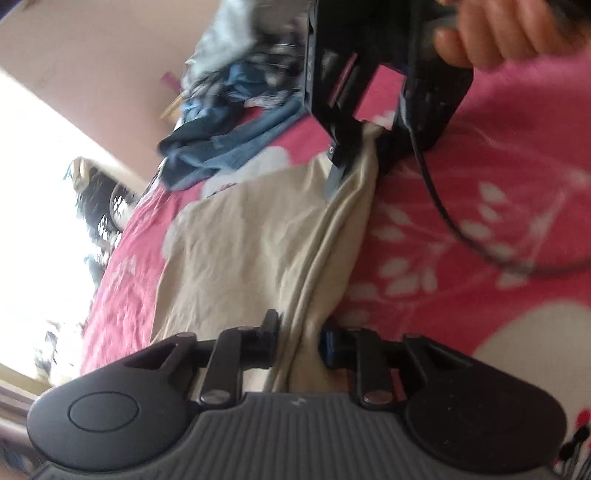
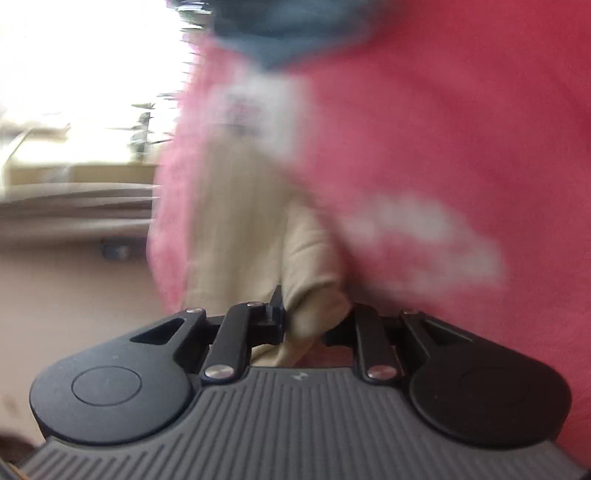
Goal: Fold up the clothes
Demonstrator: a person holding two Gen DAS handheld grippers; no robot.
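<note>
A beige garment (image 1: 255, 240) lies spread on a pink bedspread (image 1: 461, 206) with white flowers. Its right side is folded into a thick ridge. My left gripper (image 1: 301, 339) is shut on the near end of that ridge, and cloth fills the gap between its jaws. At the far end, my right gripper (image 1: 339, 168) pinches the garment's corner, held by a person's hand (image 1: 484, 33). In the blurred right wrist view, the right gripper (image 2: 314, 325) is shut on a bunch of the beige garment (image 2: 251, 221).
A heap of blue and dark clothes (image 1: 229, 122) lies on the bed beyond the garment. A black cable (image 1: 443, 218) trails across the bedspread at the right. The bed's edge and a bright window (image 1: 33, 206) are at the left.
</note>
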